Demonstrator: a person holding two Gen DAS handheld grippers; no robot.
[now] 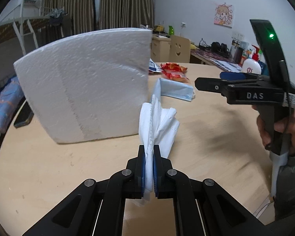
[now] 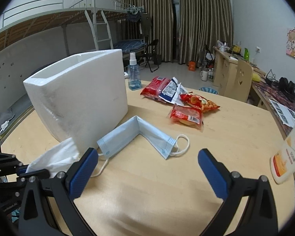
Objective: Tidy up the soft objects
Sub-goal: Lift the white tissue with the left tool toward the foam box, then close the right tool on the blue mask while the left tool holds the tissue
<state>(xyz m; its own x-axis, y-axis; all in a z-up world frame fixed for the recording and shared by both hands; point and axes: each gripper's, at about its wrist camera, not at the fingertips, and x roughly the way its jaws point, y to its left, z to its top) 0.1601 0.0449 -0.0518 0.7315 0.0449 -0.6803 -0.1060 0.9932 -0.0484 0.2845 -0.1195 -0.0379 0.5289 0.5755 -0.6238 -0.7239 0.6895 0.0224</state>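
My left gripper (image 1: 149,151) is shut on a crumpled white cloth (image 1: 159,125), held just above the wooden table (image 1: 49,167) beside a white foam box (image 1: 84,84). The right wrist view shows the same cloth (image 2: 55,159) at the lower left, next to the box (image 2: 78,98). A light blue face mask (image 2: 139,135) lies bent on the table with its ear loops out, just beyond my right gripper (image 2: 147,153). That gripper is open with nothing between its blue pads. In the left wrist view the right gripper (image 1: 210,79) hovers at the right, near the blue mask (image 1: 175,90).
Red snack packets (image 2: 186,116) and a torn blue-and-white wrapper (image 2: 171,90) lie behind the mask. A spray bottle (image 2: 134,74) stands past the box. A lotion bottle (image 2: 287,157) is at the right edge. A phone (image 1: 23,116) lies left of the box.
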